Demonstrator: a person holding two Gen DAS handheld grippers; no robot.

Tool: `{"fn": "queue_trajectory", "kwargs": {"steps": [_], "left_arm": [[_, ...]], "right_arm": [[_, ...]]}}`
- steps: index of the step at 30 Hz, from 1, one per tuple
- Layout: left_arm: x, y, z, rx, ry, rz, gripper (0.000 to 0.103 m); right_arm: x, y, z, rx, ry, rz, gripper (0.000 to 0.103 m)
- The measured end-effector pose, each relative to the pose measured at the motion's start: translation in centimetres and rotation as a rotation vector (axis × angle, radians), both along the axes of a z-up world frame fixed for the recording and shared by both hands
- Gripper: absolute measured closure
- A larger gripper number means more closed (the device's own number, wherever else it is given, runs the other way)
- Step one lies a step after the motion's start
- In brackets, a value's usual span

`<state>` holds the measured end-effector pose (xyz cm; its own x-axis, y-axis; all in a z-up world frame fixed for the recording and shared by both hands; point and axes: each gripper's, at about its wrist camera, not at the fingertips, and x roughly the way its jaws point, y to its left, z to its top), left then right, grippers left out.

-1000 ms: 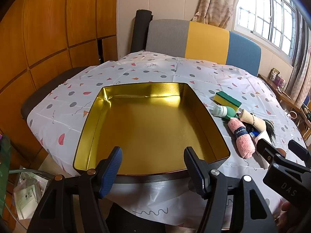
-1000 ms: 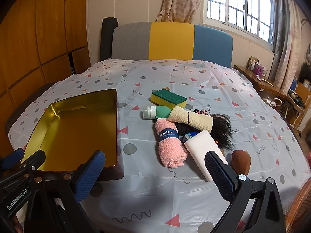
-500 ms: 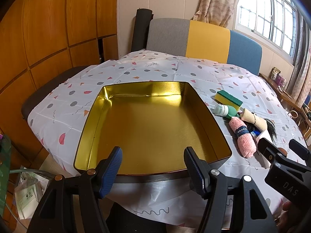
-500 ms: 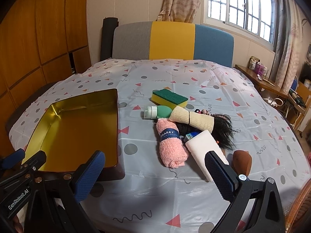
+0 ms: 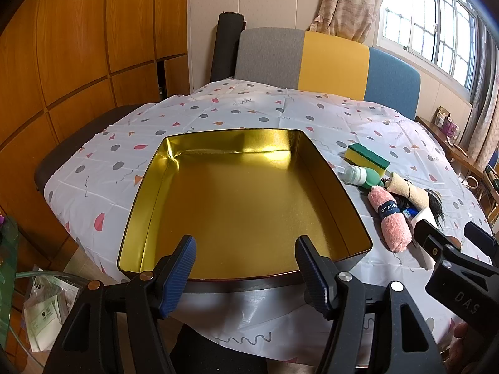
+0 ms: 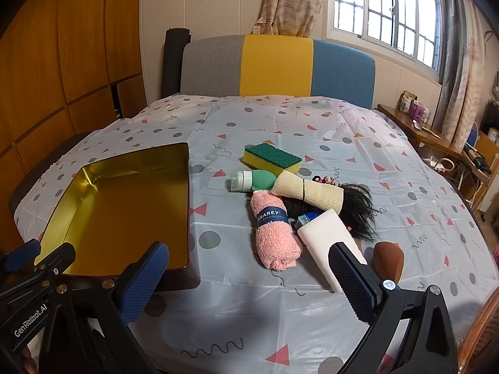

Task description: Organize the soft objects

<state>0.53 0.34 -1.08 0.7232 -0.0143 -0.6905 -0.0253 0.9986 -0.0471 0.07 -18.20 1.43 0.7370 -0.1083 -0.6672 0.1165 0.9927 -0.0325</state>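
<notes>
Both the left gripper (image 5: 244, 268) and right gripper (image 6: 249, 275) hover with fingers spread, holding nothing. The pink towel (image 6: 274, 233) lies right of the gold tin (image 6: 124, 212), among the sponge (image 6: 273, 159) and bottles.

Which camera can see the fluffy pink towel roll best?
The right wrist view: the pink towel roll lies whole near the middle, its dark label band easy to see. In the left wrist view the same roll sits far out at the right side, smaller and bent by the lens.
</notes>
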Motion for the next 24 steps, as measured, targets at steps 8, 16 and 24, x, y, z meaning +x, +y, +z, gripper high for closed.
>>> {"fn": "queue_trajectory", "kwargs": {"steps": [8, 16, 24], "left_arm": [[-0.01, -0.11, -0.13, 0.004, 0.004, 0.003, 0.036], [-0.04, -0.12, -0.17, 0.005, 0.006, 0.003, 0.036], [0.00, -0.13, -0.35, 0.005, 0.012, 0.004, 0.036]], "right_arm": [[-0.05, -0.01, -0.04, 0.000, 0.000, 0.000, 0.000], [-0.03, 0.01, -0.04, 0.000, 0.000, -0.001, 0.000], [-0.15, -0.08, -0.14, -0.001, 0.001, -0.001, 0.000]]}}
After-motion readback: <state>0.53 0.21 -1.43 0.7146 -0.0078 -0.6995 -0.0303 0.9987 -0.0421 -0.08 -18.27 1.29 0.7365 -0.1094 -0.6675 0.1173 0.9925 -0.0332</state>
